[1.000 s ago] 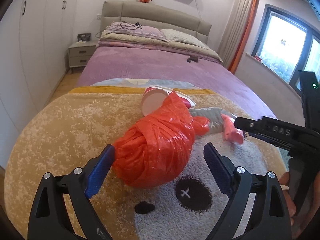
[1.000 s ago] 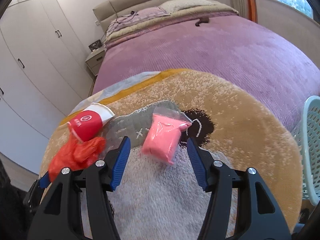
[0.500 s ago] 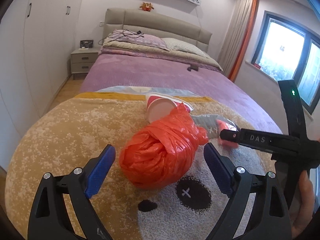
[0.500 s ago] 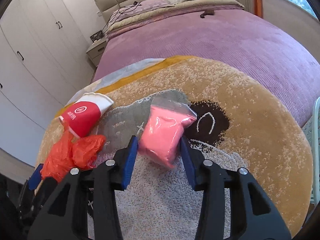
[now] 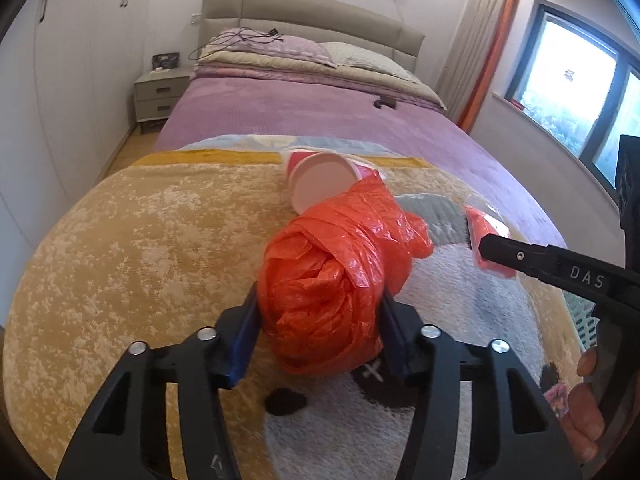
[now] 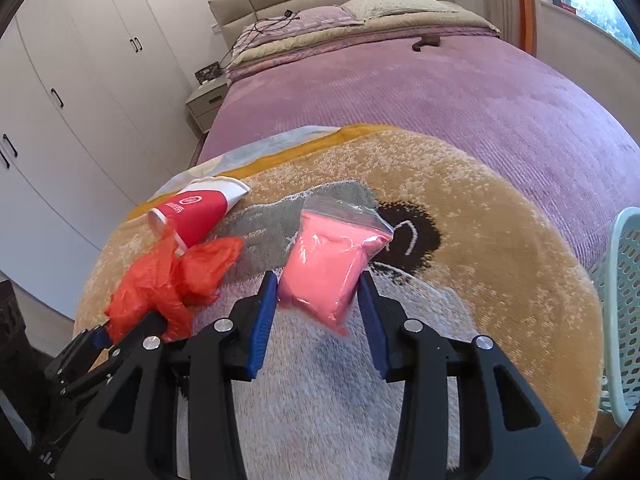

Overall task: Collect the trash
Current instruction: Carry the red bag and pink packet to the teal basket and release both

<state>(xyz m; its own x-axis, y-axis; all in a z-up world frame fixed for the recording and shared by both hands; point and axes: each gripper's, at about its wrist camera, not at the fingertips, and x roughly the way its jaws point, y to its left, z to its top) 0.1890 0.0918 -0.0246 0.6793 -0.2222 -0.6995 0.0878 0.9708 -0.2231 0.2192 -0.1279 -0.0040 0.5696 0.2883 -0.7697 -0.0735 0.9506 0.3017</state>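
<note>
Trash lies on a tan patterned blanket [image 5: 152, 240] over the bed. Left tongs [image 5: 320, 312] are closing, blue pads pressed into both sides of a crumpled orange plastic bag [image 5: 332, 276]. Behind it a red paper cup [image 5: 320, 180] lies tipped on its side. Right tongs [image 6: 318, 300] clamp a pink powder-filled zip pouch [image 6: 328, 268]. At far right stands a pale perforated plastic basket [image 6: 624, 300].

My left gripper [image 5: 320, 320] is showing black angular arms with blue pads on its fingers [image 5: 246, 332] and round silver screws at the joints. My right gripper [image 6: 318, 312] is looking the same, and white letters "DAS" are running along its black side.
</note>
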